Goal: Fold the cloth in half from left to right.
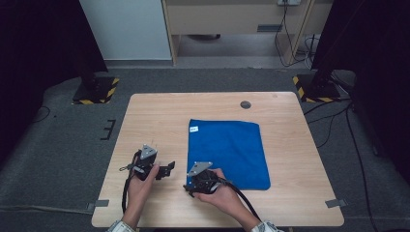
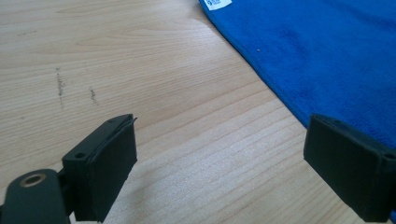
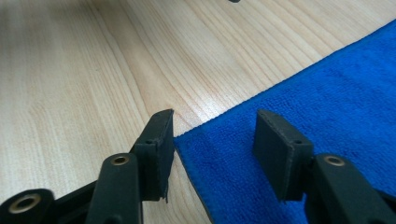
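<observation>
Blue towel (image 1: 227,152) lies flat, unfolded, on the table (image 1: 154,116); no fold started. Right gripper (image 3: 212,140) fingers released, straddling the towel's near corner, not yet pinching. Left gripper (image 2: 219,158) fingers released, empty.

From above, my surface (image 1: 159,116) sits evenly lit at the frame's centre, while the upper left and right corners sink into near black. The picture is soft and slightly grainy. In my left claw view the wood's upper part blurs, and a soft shadow falls beneath the near pad. My right claw view blurs toward its top edge.
</observation>
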### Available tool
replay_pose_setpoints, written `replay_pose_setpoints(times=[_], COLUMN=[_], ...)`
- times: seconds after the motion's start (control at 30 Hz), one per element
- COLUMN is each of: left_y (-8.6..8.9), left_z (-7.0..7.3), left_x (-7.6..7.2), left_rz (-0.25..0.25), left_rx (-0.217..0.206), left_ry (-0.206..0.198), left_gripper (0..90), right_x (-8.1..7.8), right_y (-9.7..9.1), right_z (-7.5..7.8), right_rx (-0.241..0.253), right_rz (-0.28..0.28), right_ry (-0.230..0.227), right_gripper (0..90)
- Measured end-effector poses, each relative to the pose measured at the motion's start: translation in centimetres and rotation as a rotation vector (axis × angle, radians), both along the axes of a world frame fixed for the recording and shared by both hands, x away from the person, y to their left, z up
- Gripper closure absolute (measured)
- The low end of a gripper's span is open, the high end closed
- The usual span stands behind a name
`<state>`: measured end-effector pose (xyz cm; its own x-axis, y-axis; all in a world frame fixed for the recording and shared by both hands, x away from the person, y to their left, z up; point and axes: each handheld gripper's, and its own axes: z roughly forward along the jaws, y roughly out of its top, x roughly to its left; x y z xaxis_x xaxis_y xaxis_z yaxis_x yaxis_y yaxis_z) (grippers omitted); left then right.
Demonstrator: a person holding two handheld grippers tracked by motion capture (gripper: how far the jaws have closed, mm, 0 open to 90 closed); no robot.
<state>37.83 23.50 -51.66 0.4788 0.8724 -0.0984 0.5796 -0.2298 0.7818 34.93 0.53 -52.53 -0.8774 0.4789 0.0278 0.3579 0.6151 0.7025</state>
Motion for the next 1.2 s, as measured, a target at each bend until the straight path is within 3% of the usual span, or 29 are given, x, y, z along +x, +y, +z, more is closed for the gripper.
replay_pose_setpoints(times=[0.23,0.53,0.7,0.83,0.97,1.2], left_y=[-0.1,0.1,0.1,-0.4,-1.1,-2.2], left_z=[0.0,-0.1,0.7,1.8,2.4,1.4], left_x=[0.0,0.7,1.8,3.2,5.2,8.7], left_rz=[-0.003,-0.017,-0.026,-0.051,-0.077,-0.075], left_rx=[-0.001,0.002,-0.022,-0.044,-0.038,0.003], left_ry=[0.001,-0.001,-0.013,-0.026,-0.028,0.020], left_gripper=[8.9,8.9,9.3,10.3,11.9,17.1], right_x=[-0.1,0.9,0.9,0.4,-0.2,-1.5], right_y=[0.4,-0.5,-0.6,-0.3,0.3,1.5], right_z=[-0.2,-0.2,-0.1,-0.1,0.0,-0.1], right_rx=[-0.018,0.000,0.018,0.034,0.059,0.074], right_rz=[-0.001,-0.042,-0.059,-0.062,-0.057,-0.020], right_ry=[-0.027,-0.016,-0.006,-0.005,0.004,0.014], right_gripper=[48.2,80.5,83.9,84.0,84.3,84.3])
